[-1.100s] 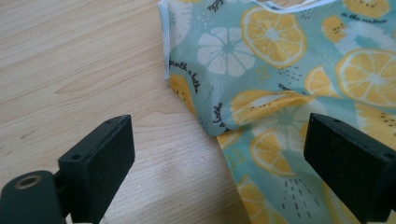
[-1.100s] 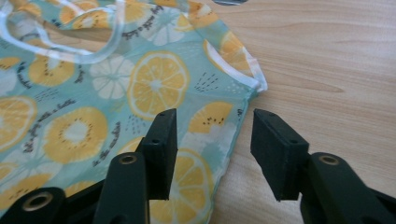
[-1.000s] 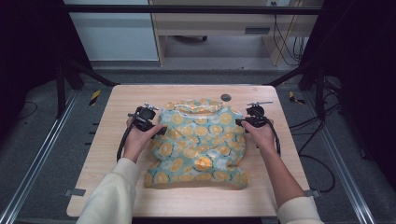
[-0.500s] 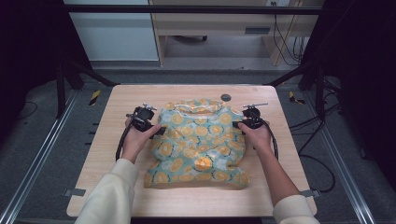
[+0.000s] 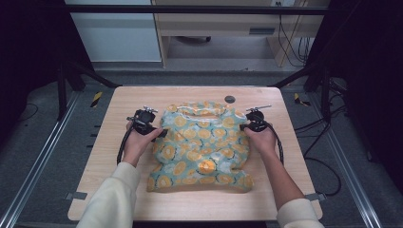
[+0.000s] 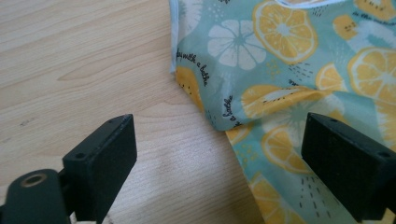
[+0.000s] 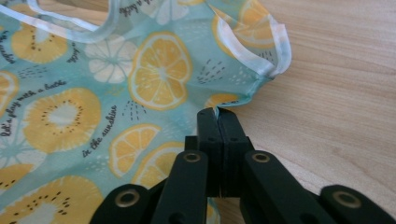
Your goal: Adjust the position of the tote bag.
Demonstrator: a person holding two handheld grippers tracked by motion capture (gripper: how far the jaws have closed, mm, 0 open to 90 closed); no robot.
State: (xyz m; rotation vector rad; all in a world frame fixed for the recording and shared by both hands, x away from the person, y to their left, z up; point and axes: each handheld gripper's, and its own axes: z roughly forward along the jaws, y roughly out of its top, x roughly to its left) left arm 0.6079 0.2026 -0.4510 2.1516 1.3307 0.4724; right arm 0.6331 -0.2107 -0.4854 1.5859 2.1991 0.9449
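Observation:
A teal garment printed with lemon and orange slices lies spread on the wooden table. My left gripper rests at the garment's left edge. In the left gripper view it stands open, one jaw over bare wood and the other over the cloth, with a folded edge between them. My right gripper is at the garment's right side. Seen in the right gripper view, it is shut on a pinch of the fabric just below a white-trimmed opening.
A small dark round disc sits on the table behind the garment. Bare wood runs along the left, right and front edges. Black frame legs and cables stand on the floor around the table.
Both hands stay at the garment's sides. The right gripper has edged slightly left toward the cloth.

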